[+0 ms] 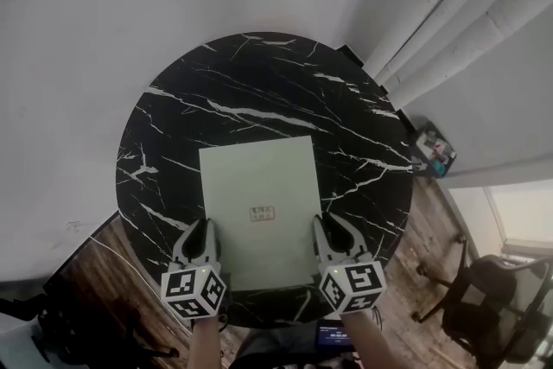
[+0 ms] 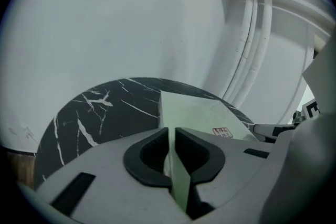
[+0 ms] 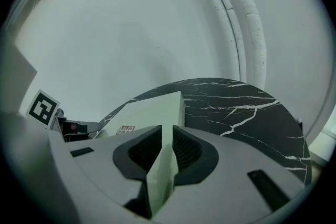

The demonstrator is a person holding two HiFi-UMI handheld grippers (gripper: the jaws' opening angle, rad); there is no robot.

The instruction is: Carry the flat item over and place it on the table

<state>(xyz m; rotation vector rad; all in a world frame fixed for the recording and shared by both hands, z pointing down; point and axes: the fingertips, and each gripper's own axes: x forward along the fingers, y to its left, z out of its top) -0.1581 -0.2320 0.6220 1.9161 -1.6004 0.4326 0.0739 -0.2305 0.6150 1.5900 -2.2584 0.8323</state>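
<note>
A flat pale green board (image 1: 259,186) with a small red label lies on the round black marble table (image 1: 259,82), toward its near side. My left gripper (image 1: 206,231) is shut on the board's left edge close to the near corner. My right gripper (image 1: 323,226) is shut on the right edge opposite. In the left gripper view the board (image 2: 202,113) runs edge-on between the dark pads of the left gripper (image 2: 171,136). The right gripper view has the same: the board (image 3: 152,110) is pinched in the right gripper (image 3: 167,136).
White pipes (image 1: 458,4) run down the wall at the right. A black office chair (image 1: 497,302) stands on the wood floor at the lower right. A small colourful item (image 1: 432,149) lies past the table's right rim. Dark equipment (image 1: 52,311) sits at the lower left.
</note>
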